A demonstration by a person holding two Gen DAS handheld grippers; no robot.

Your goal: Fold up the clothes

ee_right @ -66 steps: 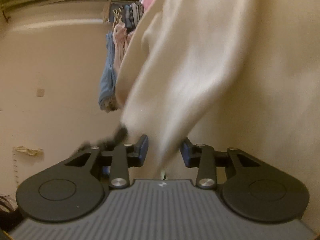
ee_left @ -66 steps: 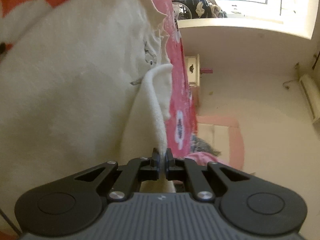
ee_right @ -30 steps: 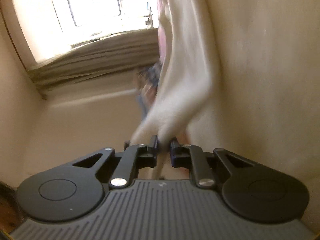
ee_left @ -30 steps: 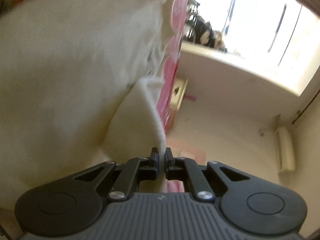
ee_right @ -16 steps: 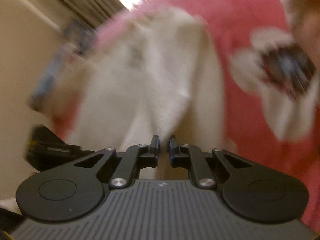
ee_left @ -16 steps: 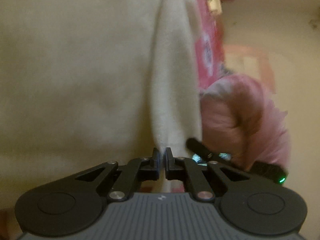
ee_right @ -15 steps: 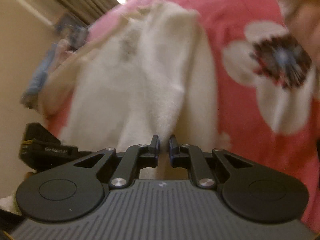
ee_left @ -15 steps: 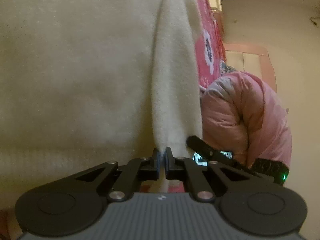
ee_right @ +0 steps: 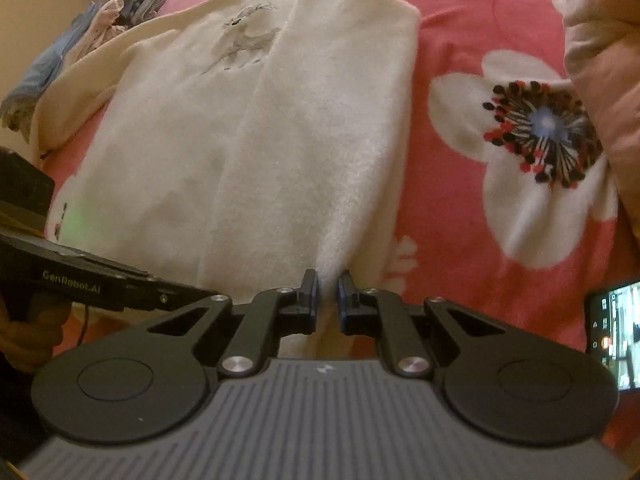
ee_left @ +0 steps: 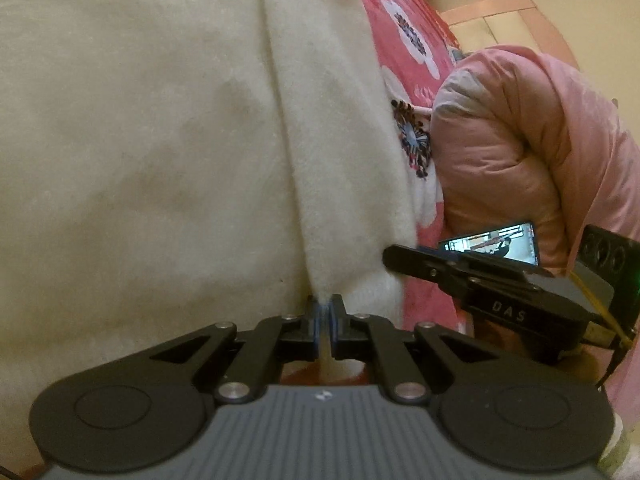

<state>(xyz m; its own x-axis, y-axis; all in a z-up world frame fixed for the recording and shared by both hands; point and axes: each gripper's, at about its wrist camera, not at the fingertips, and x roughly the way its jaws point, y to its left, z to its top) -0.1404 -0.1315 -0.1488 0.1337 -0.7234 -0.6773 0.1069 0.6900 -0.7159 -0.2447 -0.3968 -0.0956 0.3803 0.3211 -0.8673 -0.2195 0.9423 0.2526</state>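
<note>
A cream fleece sweater (ee_right: 248, 128) with a grey deer print lies on a pink flowered bedspread (ee_right: 460, 52), one side folded over lengthwise. My right gripper (ee_right: 328, 280) is shut on the near hem end of that folded strip. In the left wrist view the same sweater (ee_left: 140, 140) fills the left half, and my left gripper (ee_left: 325, 305) is shut on the hem at the fold's near end. The other gripper (ee_left: 480, 280) shows to the right there, beside the hem.
A pink padded sleeve (ee_left: 540, 140) reaches in at the right of the left wrist view. A heap of blue and pale clothes (ee_right: 80, 28) lies at the bed's far left. A phone screen (ee_right: 616, 328) glows at the right edge.
Both grippers have rolled and swung downward: the views turned from the walls and window to the bed. The sweater now lies spread flat with its side folded over, both hems still pinched.
</note>
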